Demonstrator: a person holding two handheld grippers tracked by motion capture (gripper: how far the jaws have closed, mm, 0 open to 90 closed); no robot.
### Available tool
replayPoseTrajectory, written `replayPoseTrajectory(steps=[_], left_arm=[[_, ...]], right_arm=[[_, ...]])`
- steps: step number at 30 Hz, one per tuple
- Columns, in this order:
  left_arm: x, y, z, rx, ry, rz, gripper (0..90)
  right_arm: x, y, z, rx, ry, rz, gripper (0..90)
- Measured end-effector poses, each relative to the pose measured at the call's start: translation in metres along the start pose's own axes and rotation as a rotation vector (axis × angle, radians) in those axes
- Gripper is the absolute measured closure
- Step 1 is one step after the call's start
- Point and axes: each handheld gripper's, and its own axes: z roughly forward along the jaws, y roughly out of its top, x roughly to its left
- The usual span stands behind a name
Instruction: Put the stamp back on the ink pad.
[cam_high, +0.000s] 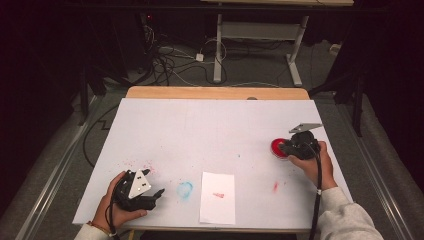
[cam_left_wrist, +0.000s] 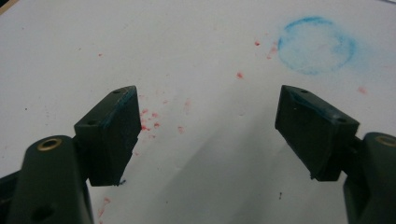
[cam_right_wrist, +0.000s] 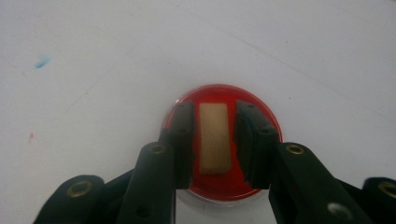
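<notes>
The right tool (cam_right_wrist: 215, 140) hangs over a shallow round dish of red ink (cam_right_wrist: 223, 140) at the right side of the white-covered worktop (cam_high: 210, 130), its 2 black jaws standing a little apart to either side of a small tan rectangular wooden block (cam_right_wrist: 215, 140) that lies flat in the ink; a thin gap shows on each side of the block, so the pads do not seem to press on it and I judge it is lying loose between them. The step in hand looks like inking the block as a stamp and picking it up again. To do it well, the jaws should close squarely on the block's 2 long sides, level with the dish floor, so the block comes up flat and evenly wetted instead of tipping onto an edge. A slow, straight lift would keep drops off the sheet, which already carries red specks and a smear (cam_high: 275, 187). The dish is light and may slide or rise with the block if ink makes it stick, so a slight pause before lifting clear seems wise. The small white sheet of paper (cam_high: 218, 198) near the front edge, bearing 1 red mark (cam_high: 218, 195), looks like the place to press next. The left tool (cam_left_wrist: 210, 135) rests low over the worktop at the front left, jaws wide apart and holding nothing, beside a faint blue ring of ink (cam_left_wrist: 316, 45).
</notes>
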Motion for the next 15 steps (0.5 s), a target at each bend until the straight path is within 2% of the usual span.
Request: replayPoseTrajectory(steps=[3,7,15], left_arm=[[0.000,0.000,0.000,0.000,0.000,0.002,21.6],[0.000,0.000,0.000,0.001,-0.001,0.001,21.6],[0.000,0.000,0.000,0.000,0.000,0.000,21.7]], right_arm=[[0.002,0.003,-0.007,-0.050,-0.005,-0.002,62.5],[0.007,0.007,-0.017,-0.122,-0.017,-0.008,59.0],[0.017,0.011,-0.027,-0.234,-0.008,-0.042,46.7]])
